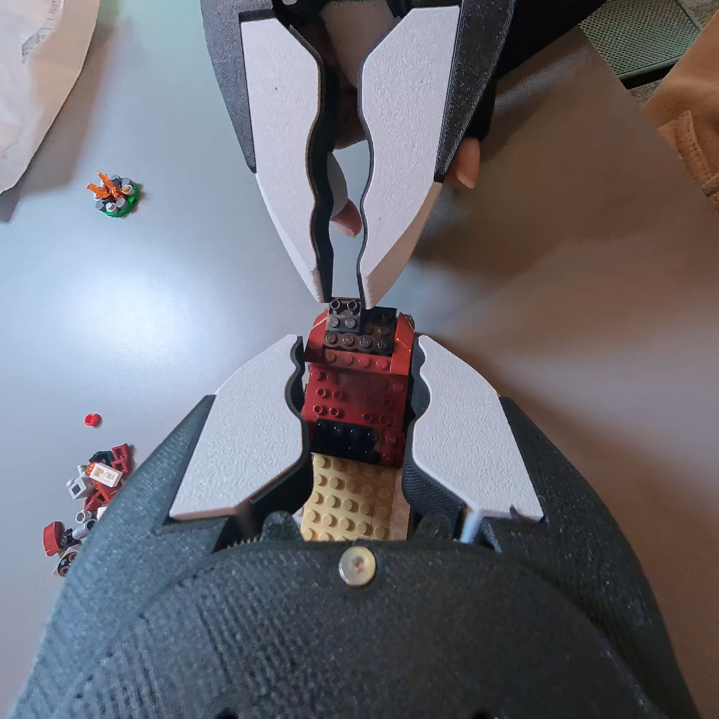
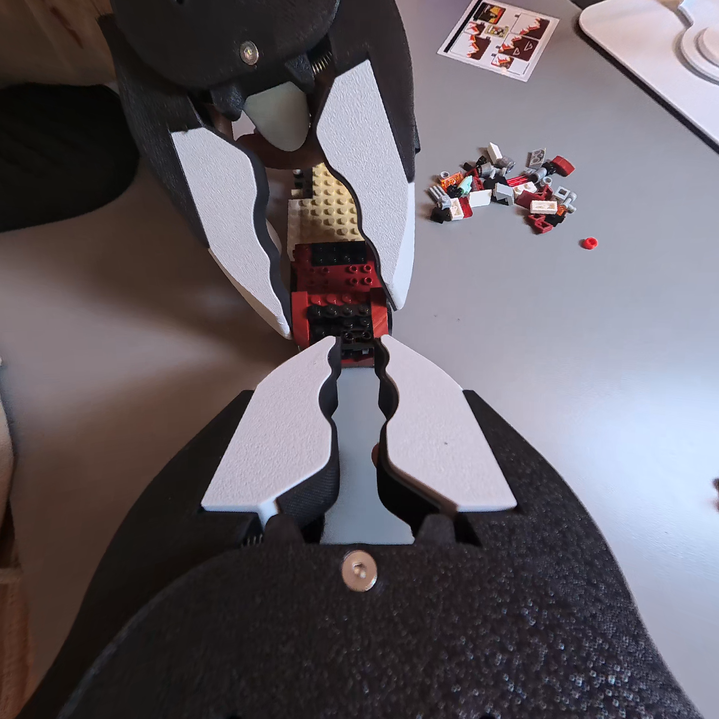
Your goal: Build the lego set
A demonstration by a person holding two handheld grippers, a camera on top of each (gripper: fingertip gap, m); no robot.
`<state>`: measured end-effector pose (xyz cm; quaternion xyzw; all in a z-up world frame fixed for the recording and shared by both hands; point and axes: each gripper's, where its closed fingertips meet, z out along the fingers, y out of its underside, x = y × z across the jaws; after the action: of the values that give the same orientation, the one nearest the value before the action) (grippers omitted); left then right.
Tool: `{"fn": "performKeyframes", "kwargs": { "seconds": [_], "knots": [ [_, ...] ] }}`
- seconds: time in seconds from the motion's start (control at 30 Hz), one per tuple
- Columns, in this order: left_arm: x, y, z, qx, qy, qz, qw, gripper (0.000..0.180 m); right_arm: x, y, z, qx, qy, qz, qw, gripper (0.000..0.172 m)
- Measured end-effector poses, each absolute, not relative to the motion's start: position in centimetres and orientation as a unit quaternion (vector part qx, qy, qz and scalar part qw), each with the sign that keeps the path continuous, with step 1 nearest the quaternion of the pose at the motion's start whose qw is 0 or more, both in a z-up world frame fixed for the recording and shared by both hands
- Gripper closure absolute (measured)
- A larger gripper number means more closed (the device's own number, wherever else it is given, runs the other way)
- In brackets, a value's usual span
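the middle of both views is crowded: the brick model sits wedged between the left gripper and the right gripper, which meet nose to nose. a loose brick pile and a red stud block the right wrist view's upper right. the grey surface below them lies open.

Looks like a home or office desk setup w/ a hobby build going on. Smooth grey bench carries a pile of loose toy bricks; printed sticker sheet just beyond the pile, white flat stand base further past it, at the bench edge.
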<state>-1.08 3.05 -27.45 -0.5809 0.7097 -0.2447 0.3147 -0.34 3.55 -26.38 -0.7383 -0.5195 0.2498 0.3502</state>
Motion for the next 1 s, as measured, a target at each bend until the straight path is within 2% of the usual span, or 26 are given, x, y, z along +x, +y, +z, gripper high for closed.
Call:
{"fn": "performKeyframes", "kwargs": {
  "seconds": [0.2, 0.37, 0.6, 1.0],
  "knots": [
    [-1.2, 3.2, -26.6, -0.567, 0.712, -0.232, 0.343, 0.126, -0.4, 3.6, -26.4, -0.744, -0.535, 0.227, 0.330, 0.155],
    [-1.1, 2.0, -25.3, -0.534, 0.730, -0.217, 0.367, 0.133, -0.5, 3.7, -26.4, -0.747, -0.536, 0.228, 0.320, 0.155],
    [-0.9, 1.4, -27.3, -0.515, 0.766, -0.162, 0.349, 0.132, -0.7, 3.9, -26.5, -0.751, -0.543, 0.218, 0.307, 0.155],
    [-1.3, 1.4, -27.6, -0.518, 0.778, -0.118, 0.334, 0.131, -0.7, 3.8, -26.2, -0.748, -0.534, 0.260, 0.297, 0.154]
  ]
}}
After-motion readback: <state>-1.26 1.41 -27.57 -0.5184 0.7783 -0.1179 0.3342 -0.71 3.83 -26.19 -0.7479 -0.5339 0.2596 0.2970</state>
